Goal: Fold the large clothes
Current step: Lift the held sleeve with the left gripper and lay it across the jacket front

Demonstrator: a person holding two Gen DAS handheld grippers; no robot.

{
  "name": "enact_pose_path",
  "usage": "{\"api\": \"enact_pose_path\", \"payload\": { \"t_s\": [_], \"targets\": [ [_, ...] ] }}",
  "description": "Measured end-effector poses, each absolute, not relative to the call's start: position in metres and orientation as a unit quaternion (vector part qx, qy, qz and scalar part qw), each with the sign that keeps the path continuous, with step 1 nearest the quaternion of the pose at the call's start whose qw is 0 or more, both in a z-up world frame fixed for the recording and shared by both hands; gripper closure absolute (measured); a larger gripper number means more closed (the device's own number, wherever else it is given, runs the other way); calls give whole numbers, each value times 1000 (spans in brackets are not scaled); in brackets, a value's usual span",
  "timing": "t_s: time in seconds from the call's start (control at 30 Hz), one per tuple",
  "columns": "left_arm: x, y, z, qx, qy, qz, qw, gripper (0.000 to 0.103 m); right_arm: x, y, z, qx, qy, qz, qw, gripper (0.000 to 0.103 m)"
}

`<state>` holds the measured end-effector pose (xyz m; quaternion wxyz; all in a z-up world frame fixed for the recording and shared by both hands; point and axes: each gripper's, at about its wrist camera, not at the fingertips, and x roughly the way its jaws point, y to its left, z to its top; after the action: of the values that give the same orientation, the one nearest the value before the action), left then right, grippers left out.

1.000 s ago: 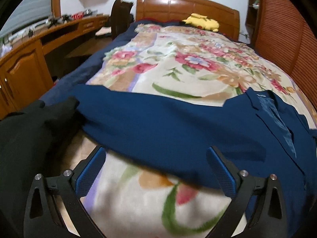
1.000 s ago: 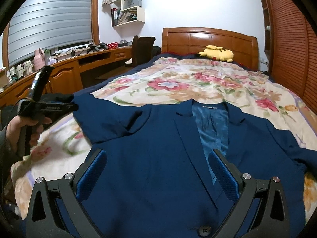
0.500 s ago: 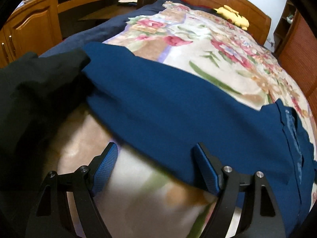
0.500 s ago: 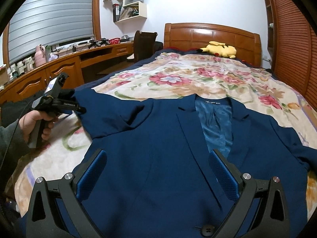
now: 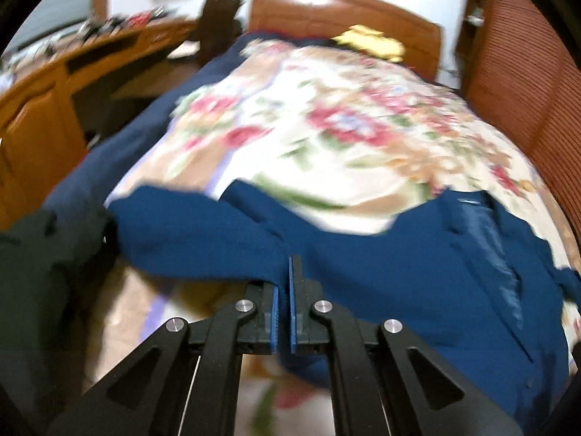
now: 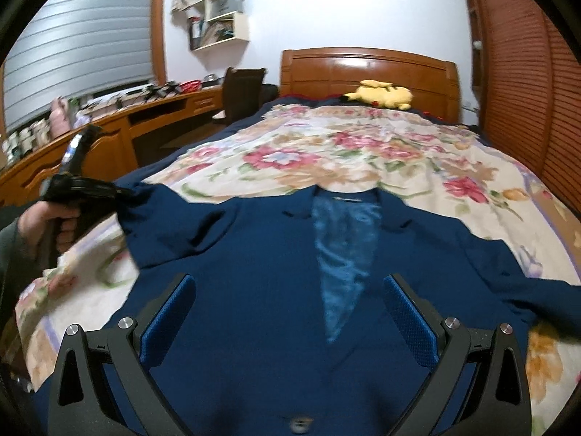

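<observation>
From your left wrist, your left gripper (image 5: 284, 283) has just clamped together on the edge of the navy jacket's (image 5: 381, 265) sleeve, the fabric pinched between the pads. The jacket lies across the near end of the floral blanket (image 5: 326, 138), with a black garment (image 5: 40, 272) left of it. The collar label is too blurred to read.

From your right wrist, your right gripper (image 6: 287, 321) hangs wide apart over the jacket (image 6: 254, 290) front, holding nothing. Beyond the jacket sit a yellow plush toy (image 6: 381, 94) and the wooden headboard (image 6: 366, 67); a wooden desk (image 6: 109, 134) runs left of the jacket, louvred doors (image 6: 526, 91) right.
</observation>
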<state>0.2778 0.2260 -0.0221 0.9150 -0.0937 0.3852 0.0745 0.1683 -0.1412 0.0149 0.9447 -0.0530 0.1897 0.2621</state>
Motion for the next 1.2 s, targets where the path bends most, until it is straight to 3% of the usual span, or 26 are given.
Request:
{"api": "enact_pose_path", "payload": {
  "t_s": [0.17,0.4,0.5,0.53,0.6,0.67,1.2],
  "targets": [
    [258,158,11,-44,364,9,930,98,168,-156,13,-47,192,251,948,1],
    [220,85,17,25,362,-37,931,95,159,-163,10,-58,203,251,945,1],
    [201,75,18,50,348,-32,936,77,155,-164,9,-67,206,256,942,2],
    [194,73,20,55,340,-31,938,63,153,-164,9,-70,207,259,941,2],
    [181,75,23,48,331,-37,942,48,149,-165,8,-75,210,265,938,2],
    [171,79,25,34,328,-43,943,26,145,-168,7,-80,210,269,937,2],
    [168,158,0,-16,333,6,943,24,140,-173,12,-86,218,278,932,2]
  ]
}}
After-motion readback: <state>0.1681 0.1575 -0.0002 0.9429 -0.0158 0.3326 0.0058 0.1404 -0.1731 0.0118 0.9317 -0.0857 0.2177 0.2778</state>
